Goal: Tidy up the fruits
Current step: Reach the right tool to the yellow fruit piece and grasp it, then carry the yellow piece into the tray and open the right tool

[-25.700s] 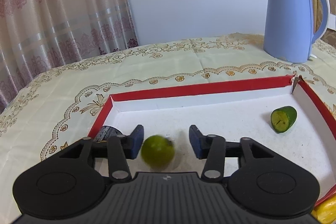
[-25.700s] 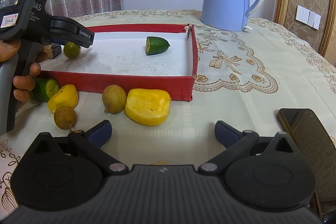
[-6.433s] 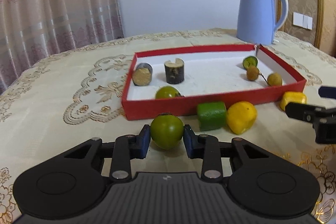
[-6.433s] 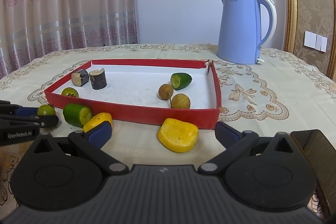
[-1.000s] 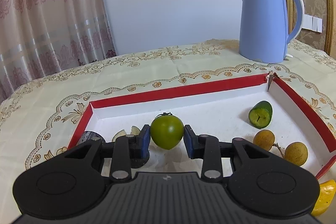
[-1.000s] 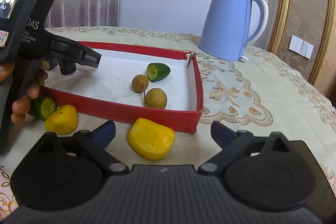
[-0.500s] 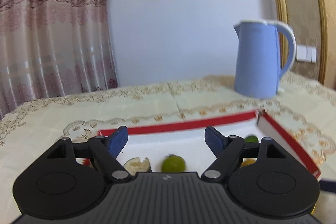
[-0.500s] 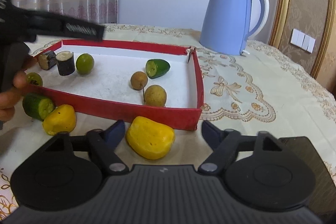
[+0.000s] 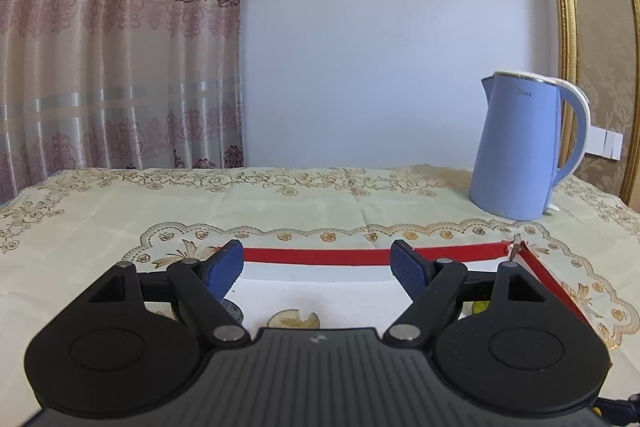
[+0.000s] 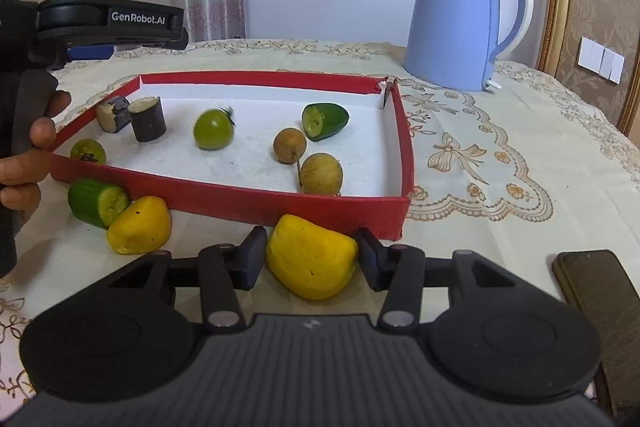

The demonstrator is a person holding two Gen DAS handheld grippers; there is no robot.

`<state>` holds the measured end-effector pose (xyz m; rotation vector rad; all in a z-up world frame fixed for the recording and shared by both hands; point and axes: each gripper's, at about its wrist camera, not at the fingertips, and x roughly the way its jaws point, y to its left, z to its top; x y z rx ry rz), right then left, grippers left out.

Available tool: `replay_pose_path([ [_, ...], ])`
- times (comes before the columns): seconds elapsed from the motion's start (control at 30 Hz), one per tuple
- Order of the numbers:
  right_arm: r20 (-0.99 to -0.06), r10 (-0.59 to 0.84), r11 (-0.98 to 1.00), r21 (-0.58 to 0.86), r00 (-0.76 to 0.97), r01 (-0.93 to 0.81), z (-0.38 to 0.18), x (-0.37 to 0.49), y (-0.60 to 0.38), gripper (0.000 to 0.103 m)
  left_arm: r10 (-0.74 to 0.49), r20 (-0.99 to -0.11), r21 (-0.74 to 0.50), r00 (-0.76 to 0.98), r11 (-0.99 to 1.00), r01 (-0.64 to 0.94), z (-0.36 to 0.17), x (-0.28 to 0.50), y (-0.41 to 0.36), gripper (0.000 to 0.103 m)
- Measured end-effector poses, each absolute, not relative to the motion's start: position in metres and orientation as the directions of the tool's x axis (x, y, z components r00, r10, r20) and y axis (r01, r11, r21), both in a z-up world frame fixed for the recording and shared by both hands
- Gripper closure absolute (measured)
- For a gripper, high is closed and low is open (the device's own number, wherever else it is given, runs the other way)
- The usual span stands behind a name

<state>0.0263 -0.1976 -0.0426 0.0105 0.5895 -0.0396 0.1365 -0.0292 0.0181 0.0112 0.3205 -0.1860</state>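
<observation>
The red-rimmed white tray (image 10: 240, 201) holds two green tomatoes (image 10: 213, 134), two brown longans (image 10: 321, 173), a cucumber half (image 10: 324, 121) and two dark cane pieces (image 10: 148, 118). My right gripper (image 10: 310, 261) is low in front of the tray, its fingers around a yellow fruit piece (image 10: 310, 263) on the cloth, with a small gap on the right side. A second yellow piece (image 10: 139, 225) and a cucumber piece (image 10: 98, 202) lie left of it. My left gripper (image 9: 318, 265) is open and empty, raised above the tray (image 9: 320, 256); in the right wrist view it shows at the far left (image 10: 108, 23).
A blue kettle (image 10: 466, 23) stands behind the tray's right corner. A dark phone (image 10: 600, 301) lies on the cloth at the right. A patterned cloth covers the table. Curtain and wall stand behind.
My left gripper let go of the green tomato in the tray, opened and rose. My right gripper moved forward and narrowed around the yellow piece.
</observation>
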Motion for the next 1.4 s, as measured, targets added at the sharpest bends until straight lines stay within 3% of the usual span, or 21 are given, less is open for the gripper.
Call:
replay_pose_path([
  [0.63, -0.506, 0.029, 0.999, 0.043, 0.862, -0.009, -0.021, 0.022, -0.201, 0.057, -0.124, -0.333, -0.027, 0.935, 0.992, 0.121, 0.018, 0.142, -0.021, 0.023],
  [1.17, -0.497, -0.049, 0.995, 0.049, 0.866, 0.084, 0.000, 0.129, -0.224, 0.057, -0.089, -0.342, -0.035, 0.936, 0.996, 0.082, 0.017, 0.147, -0.015, 0.023],
  [1.4, -0.507, -0.010, 0.995, 0.083, 0.862, 0.060, -0.003, 0.148, -0.223, 0.057, -0.077, -0.345, -0.030, 0.936, 0.997, 0.071, 0.017, 0.149, -0.015, 0.023],
])
